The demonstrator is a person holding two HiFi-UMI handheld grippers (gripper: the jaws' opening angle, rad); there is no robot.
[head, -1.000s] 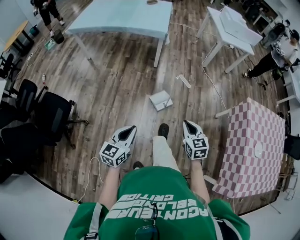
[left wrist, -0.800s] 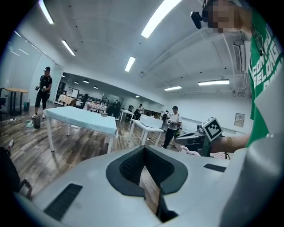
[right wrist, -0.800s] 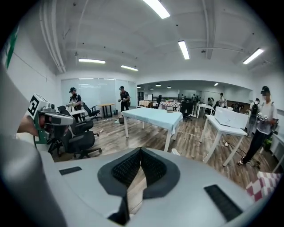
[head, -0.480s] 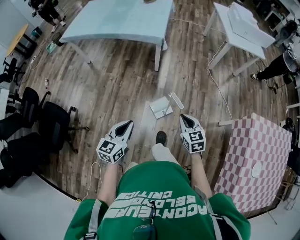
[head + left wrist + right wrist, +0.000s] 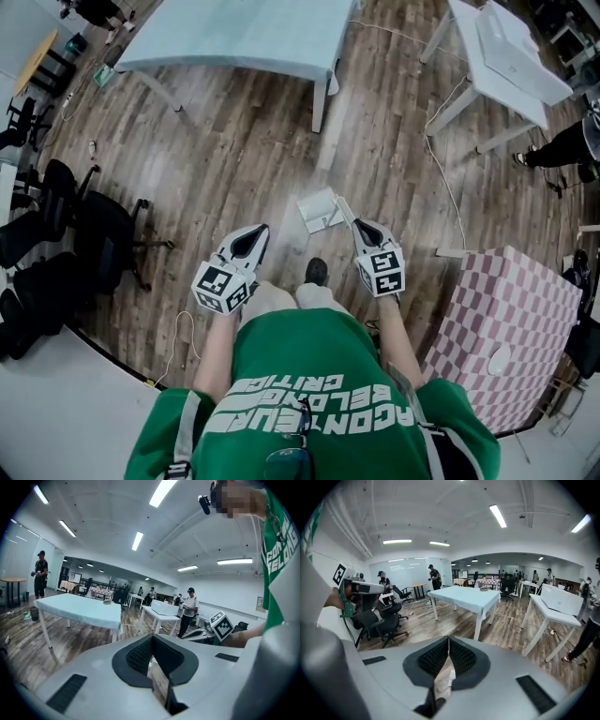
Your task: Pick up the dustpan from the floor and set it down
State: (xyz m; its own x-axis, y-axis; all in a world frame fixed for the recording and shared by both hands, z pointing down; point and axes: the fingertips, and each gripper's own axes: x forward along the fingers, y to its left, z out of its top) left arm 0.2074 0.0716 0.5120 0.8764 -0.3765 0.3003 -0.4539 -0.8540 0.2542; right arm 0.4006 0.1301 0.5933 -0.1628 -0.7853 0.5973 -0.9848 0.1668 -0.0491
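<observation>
The dustpan (image 5: 319,208) lies on the wood floor (image 5: 234,159), just ahead of me and a little right of centre. Its pale handle (image 5: 345,212) shows at the pan's right edge, running from far-left to near-right. That is its long axis in the head view. I cannot tell which way the pan's mouth faces.

My right tool (image 5: 361,225) points at the near end of that handle, its tip just beside it. I cannot tell whether they touch. Its jaws are pressed together with nothing between them. My left tool (image 5: 257,231) is to the left of the pan and apart from it. Its jaws also meet at the tips and hold nothing. My shoe (image 5: 317,270) is planted between the two tools, near the pan.

Further out, a leg of the light blue table (image 5: 244,33) stands on the far side of the pan. A white table (image 5: 506,52) is at far right, with a cable (image 5: 448,187) trailing from it across the floor. A pink checked table (image 5: 511,309) stands to the right and black office chairs (image 5: 103,239) to the left.

A second ago the pan was well ahead of both tools, and the handle showed apart from it toward the far right. Now both tools have come up to it and the handle shows right against the pan. The right jaws have stayed together throughout.
</observation>
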